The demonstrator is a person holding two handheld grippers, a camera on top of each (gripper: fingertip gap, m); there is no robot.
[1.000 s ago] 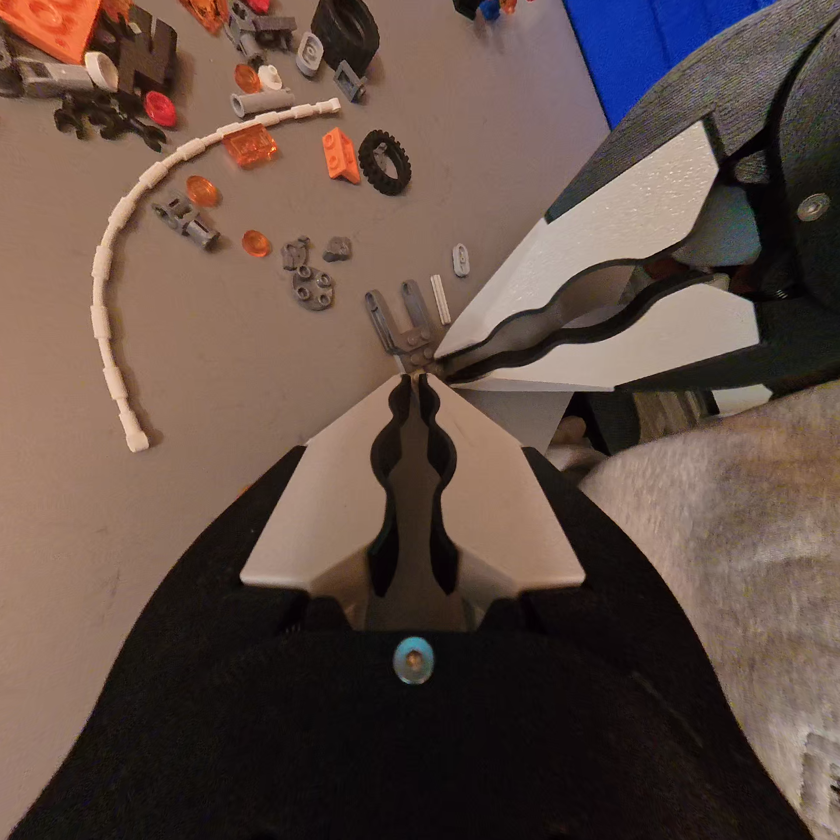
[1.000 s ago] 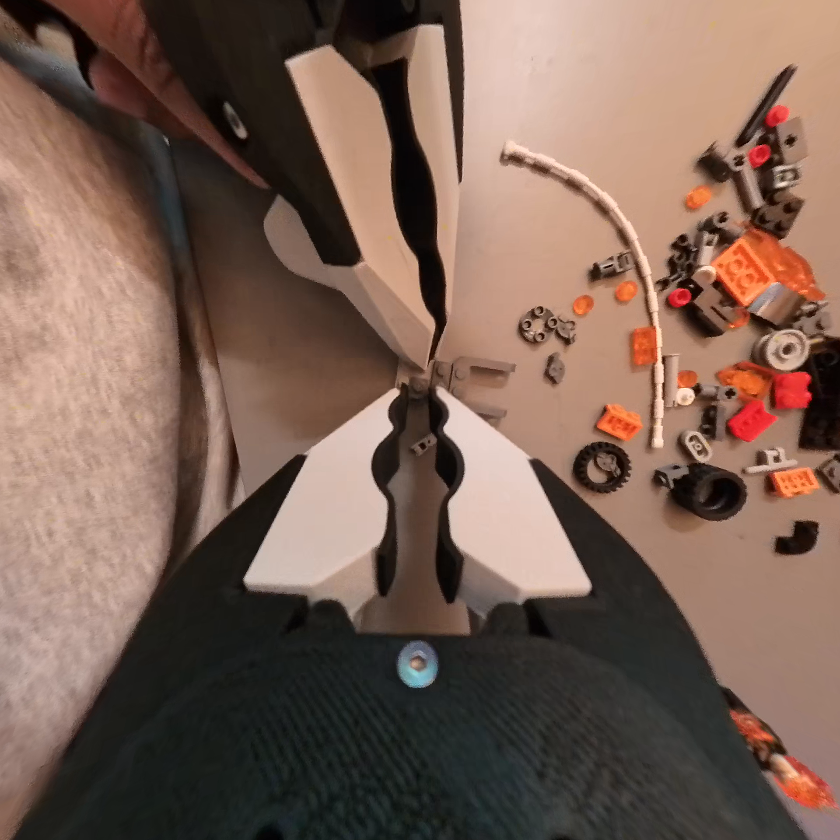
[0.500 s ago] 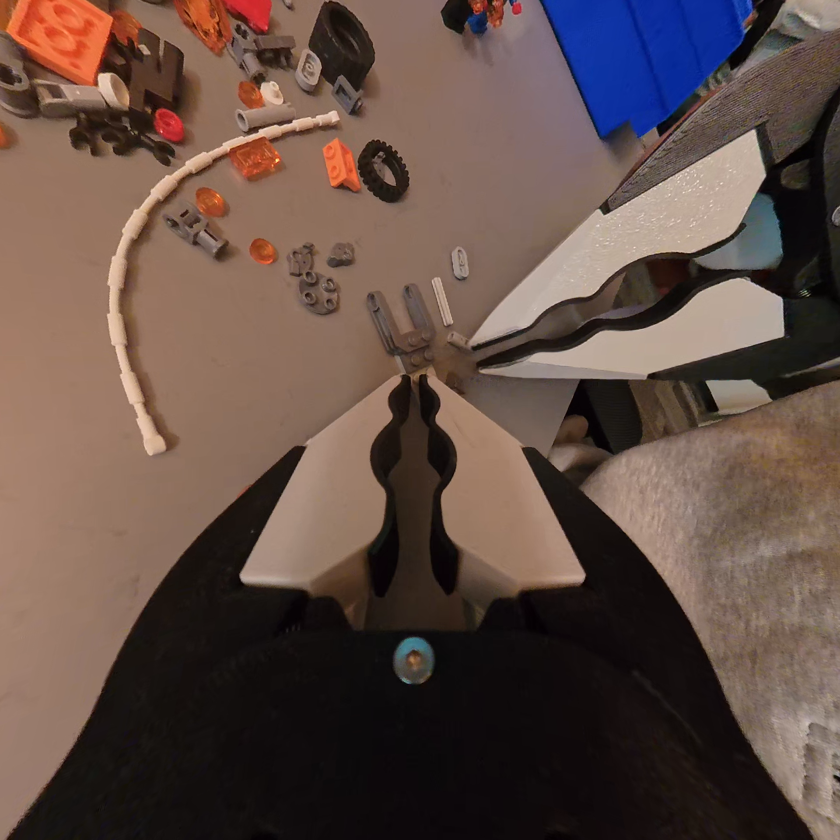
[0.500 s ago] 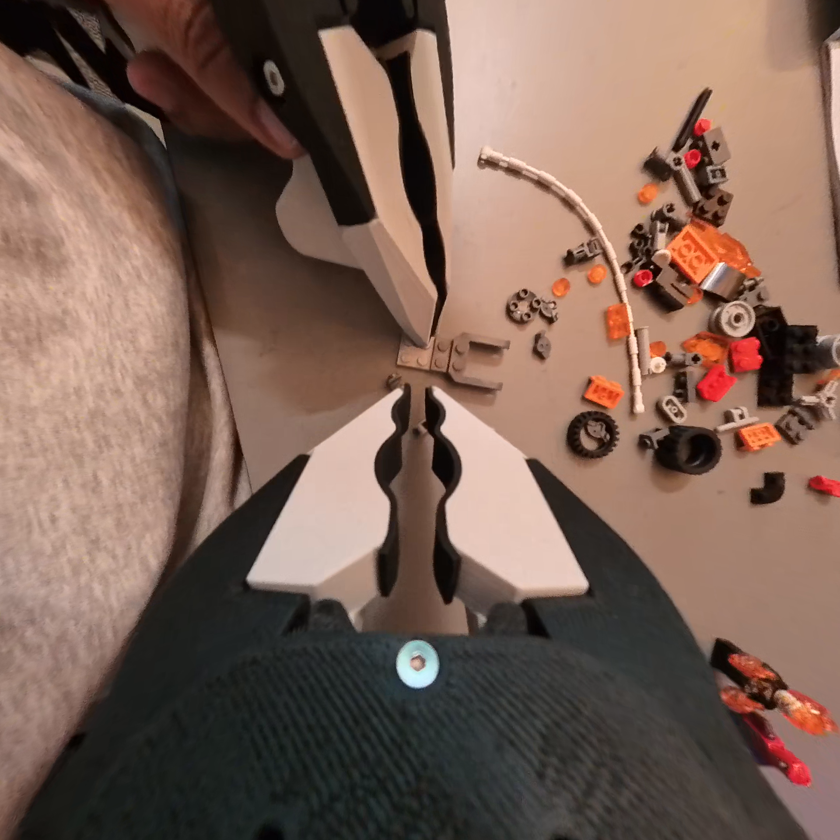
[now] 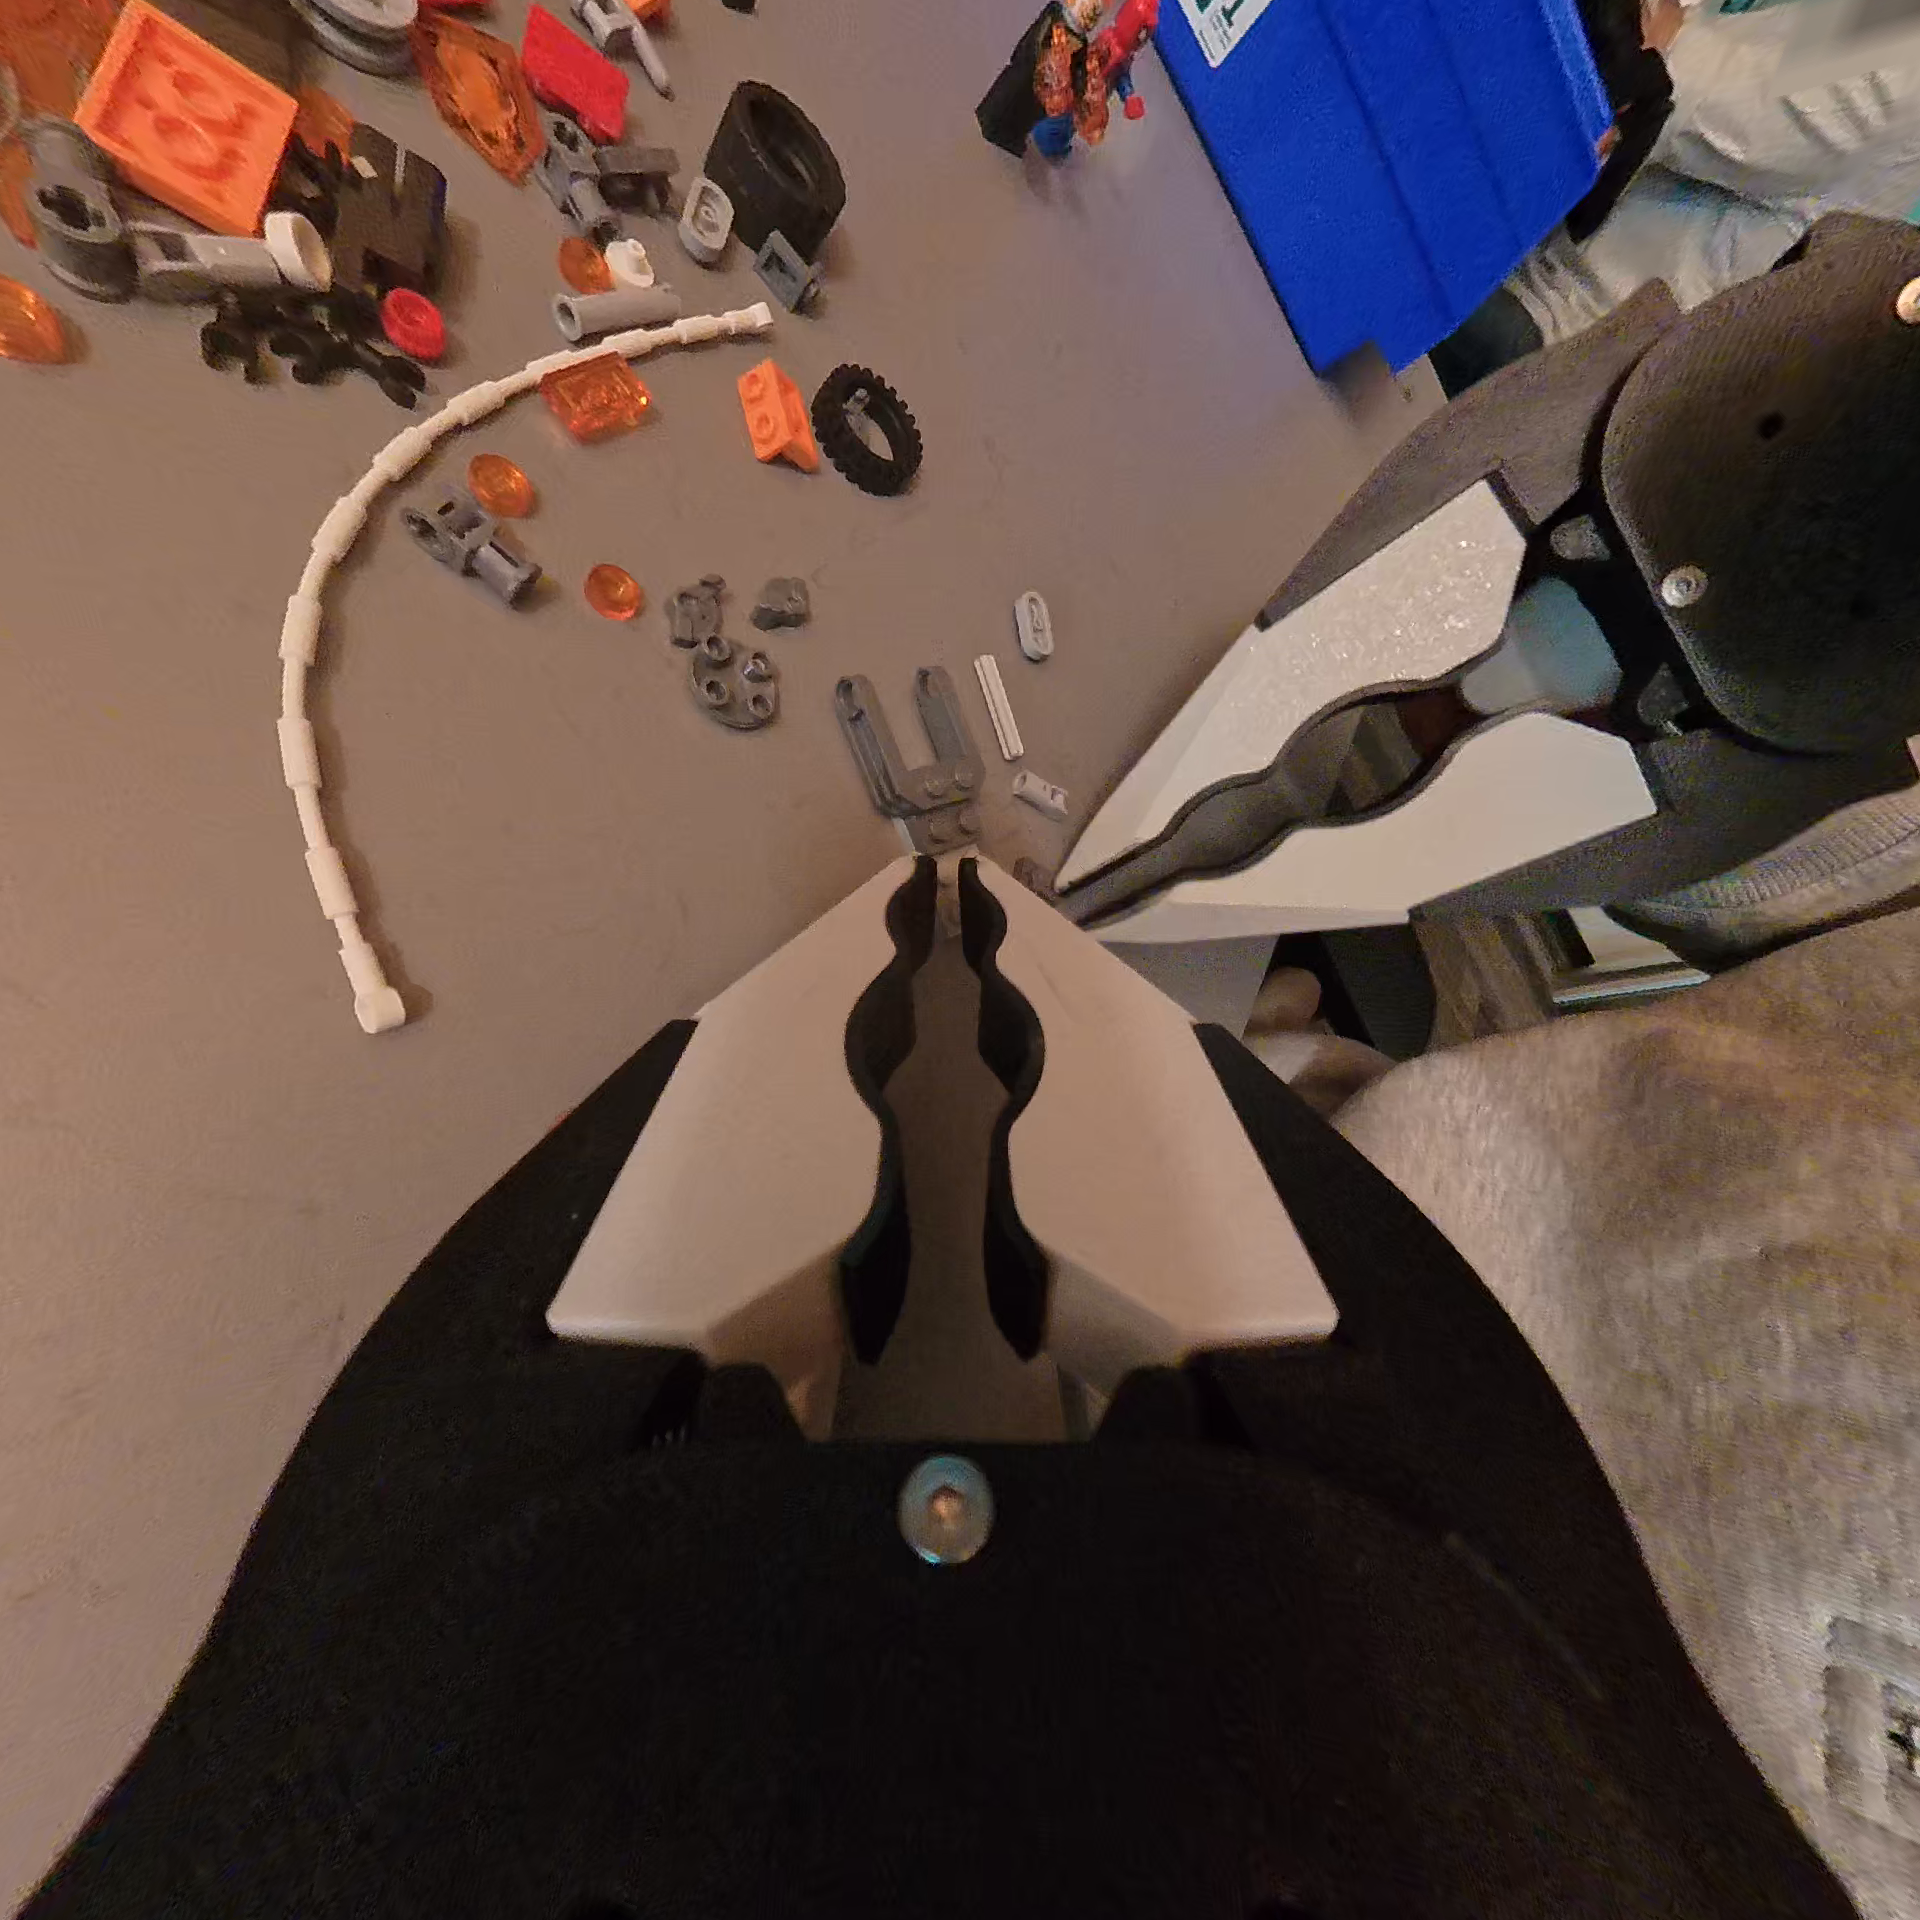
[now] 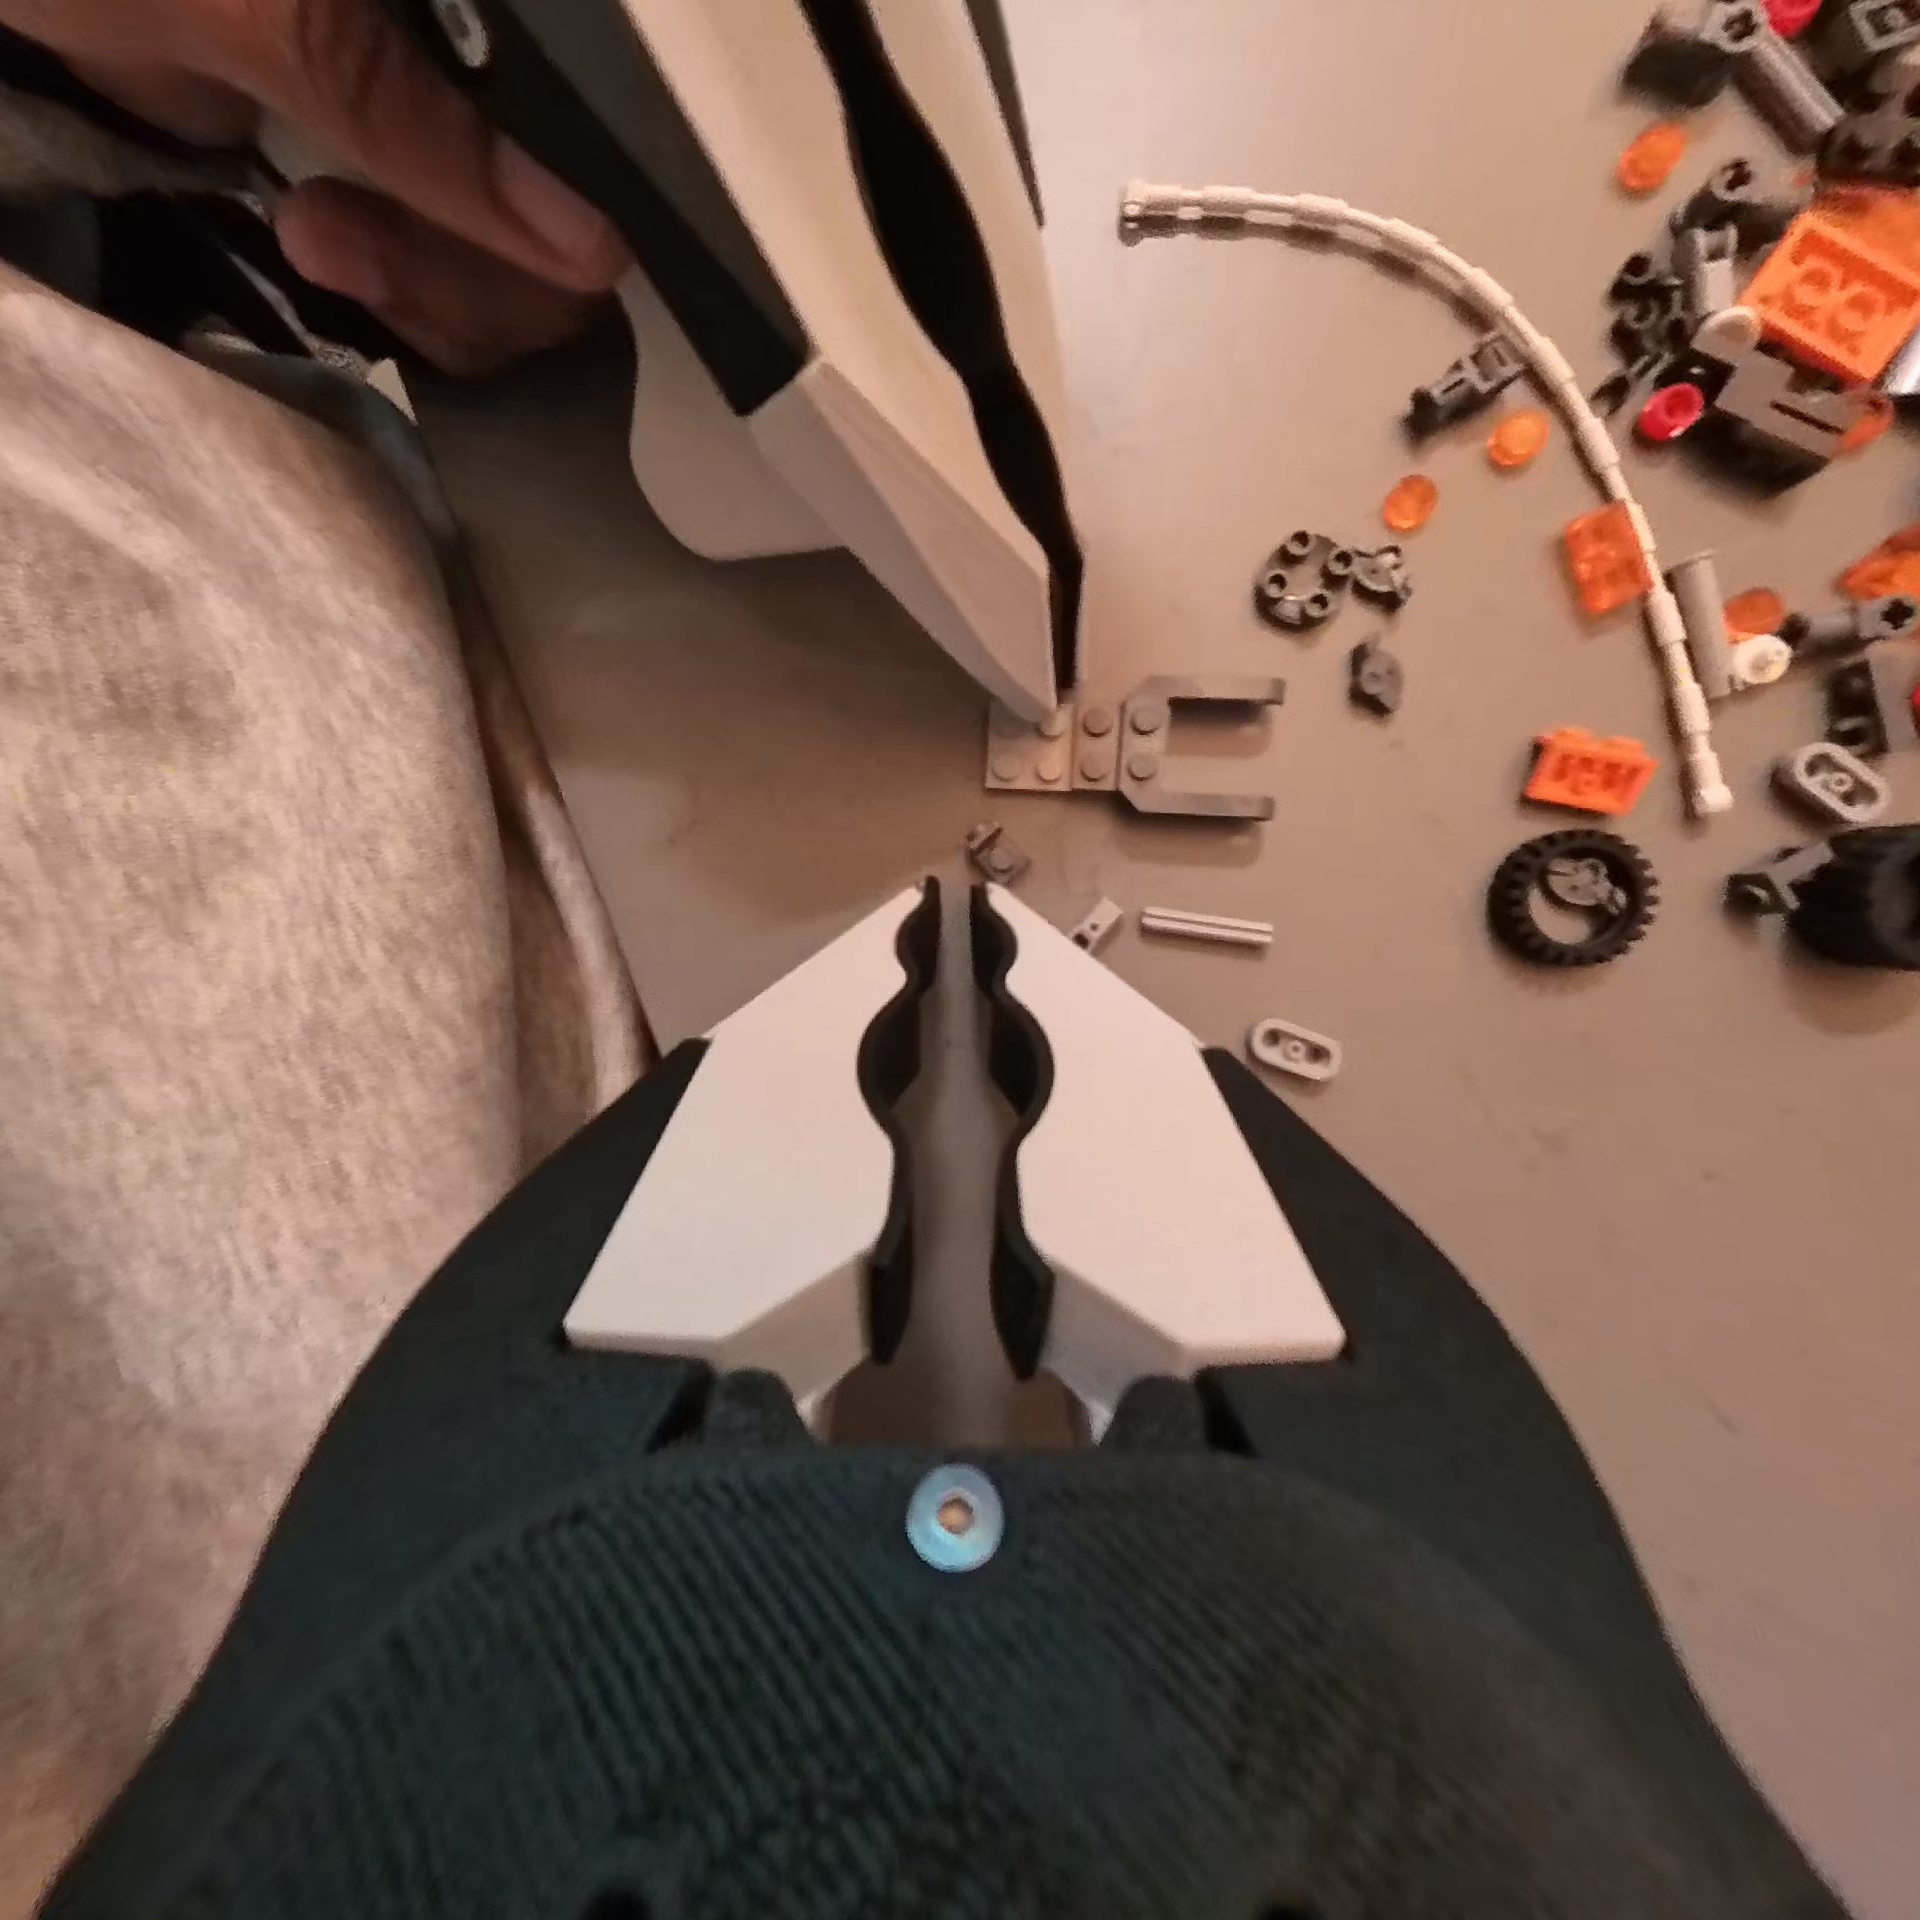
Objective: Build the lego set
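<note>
While your left claw (image 5: 940,871) sits low on the grey worktop (image 5: 623,935), its tips are pinched on the near edge of the small grey plate assembly (image 5: 928,774), whose two prongs point away from you. Just right of it, in the left wrist view, lie a short pale rod (image 5: 1000,707) and a tiny pale peg (image 5: 1040,794). Your right claw (image 5: 1070,896) comes in from the right, its tip near the assembly but apart from it. Far left, a white ribbed hose (image 5: 312,665) curves past orange and black loose pieces, and a small black tyre (image 5: 867,428) lies beyond.

From the right wrist view, your right claw (image 6: 951,888) is closed to a thin slit with nothing between the tips that you can see. A tiny grey clip piece (image 6: 995,854) lies just beyond it. The assembly (image 6: 1122,761) rests flat further off, with the left claw (image 6: 1055,696) pressing on its left corner. The tyre (image 6: 1571,899) lies to the right.
</note>
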